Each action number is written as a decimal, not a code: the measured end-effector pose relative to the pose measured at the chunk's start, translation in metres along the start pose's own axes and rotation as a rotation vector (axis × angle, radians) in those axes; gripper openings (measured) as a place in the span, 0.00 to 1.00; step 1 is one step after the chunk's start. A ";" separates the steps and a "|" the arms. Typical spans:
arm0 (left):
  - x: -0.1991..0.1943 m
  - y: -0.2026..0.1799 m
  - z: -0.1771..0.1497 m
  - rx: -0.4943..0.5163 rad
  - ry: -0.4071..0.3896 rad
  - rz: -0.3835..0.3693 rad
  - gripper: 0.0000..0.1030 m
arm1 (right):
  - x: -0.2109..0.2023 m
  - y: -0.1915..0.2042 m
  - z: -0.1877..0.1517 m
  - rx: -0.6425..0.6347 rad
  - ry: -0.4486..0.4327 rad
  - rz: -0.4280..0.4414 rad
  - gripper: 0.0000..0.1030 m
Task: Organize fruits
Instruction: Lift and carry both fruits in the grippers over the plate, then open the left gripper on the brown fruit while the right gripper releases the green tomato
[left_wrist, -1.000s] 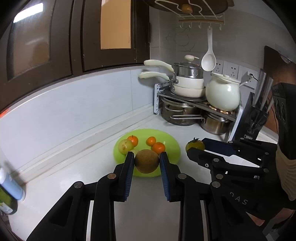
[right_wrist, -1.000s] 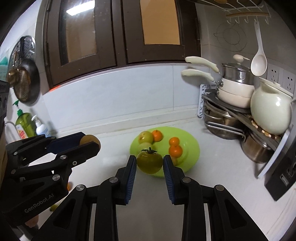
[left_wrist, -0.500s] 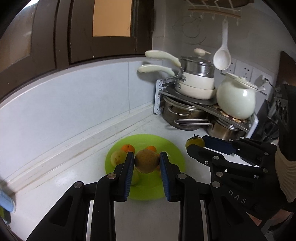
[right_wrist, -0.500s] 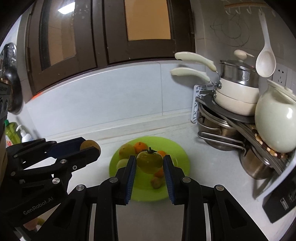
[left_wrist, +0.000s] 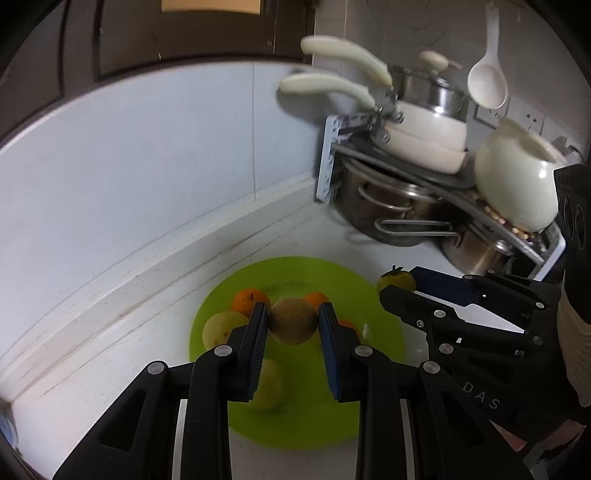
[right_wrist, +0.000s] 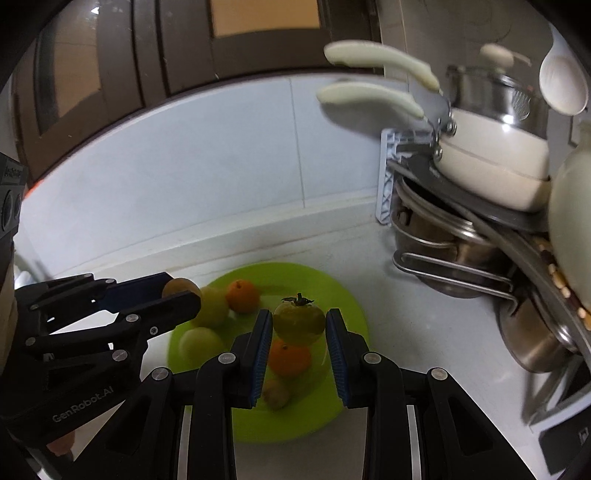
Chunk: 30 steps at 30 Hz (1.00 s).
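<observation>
A lime-green plate (right_wrist: 343, 295) is sitting on the white countertop (right_wrist: 399, 332) and holding loose fruit: an orange mandarin (right_wrist: 242, 295) toward its far side, a second mandarin (right_wrist: 289, 357) nearer the camera, two pale yellow-green fruits (right_wrist: 213, 305) on its left part, and a small brownish fruit (right_wrist: 275, 393) close to the near rim. In the left wrist view the same plate (left_wrist: 332, 273) is showing a mandarin (left_wrist: 248, 300) and a pale fruit (left_wrist: 221, 328) at its left side.

The countertop is running back to a pale blue-white backsplash (right_wrist: 184, 166) under dark brown cabinet doors (right_wrist: 110, 55). At the right, a metal corner rack (right_wrist: 461, 221) is carrying cream pans with long cream handles (right_wrist: 373, 96), steel pots below, a large cream pot (left_wrist: 517, 184), and a white ladle (left_wrist: 487, 81) hanging on the wall.

The left gripper (left_wrist: 293, 325) is pinching a round brown fruit (left_wrist: 293, 321) between its blue pads, hanging above the plate's left half. The right gripper (right_wrist: 299, 326) is clamping a yellow-green tomato with a dark stem (right_wrist: 298, 322), poised over the middle of the plate, above the nearer mandarin. Both are pointing down toward the plate, side by side, with neither held fruit touching it
</observation>
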<state>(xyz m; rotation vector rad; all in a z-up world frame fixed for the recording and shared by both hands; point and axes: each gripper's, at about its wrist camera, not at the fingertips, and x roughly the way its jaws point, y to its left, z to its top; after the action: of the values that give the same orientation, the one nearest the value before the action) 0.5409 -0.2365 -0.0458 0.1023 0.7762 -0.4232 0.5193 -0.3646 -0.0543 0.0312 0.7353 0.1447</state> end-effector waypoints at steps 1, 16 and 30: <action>0.007 0.001 0.001 0.001 0.010 -0.001 0.28 | 0.005 -0.002 0.000 0.002 0.008 -0.001 0.30; 0.054 0.006 -0.003 0.009 0.085 0.009 0.28 | 0.056 -0.016 -0.002 0.018 0.074 -0.009 0.30; 0.054 0.008 -0.003 0.012 0.079 0.026 0.30 | 0.066 -0.015 -0.004 0.011 0.091 0.001 0.31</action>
<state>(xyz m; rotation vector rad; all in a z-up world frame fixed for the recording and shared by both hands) 0.5763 -0.2469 -0.0861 0.1403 0.8492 -0.4012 0.5673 -0.3702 -0.1024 0.0360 0.8267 0.1432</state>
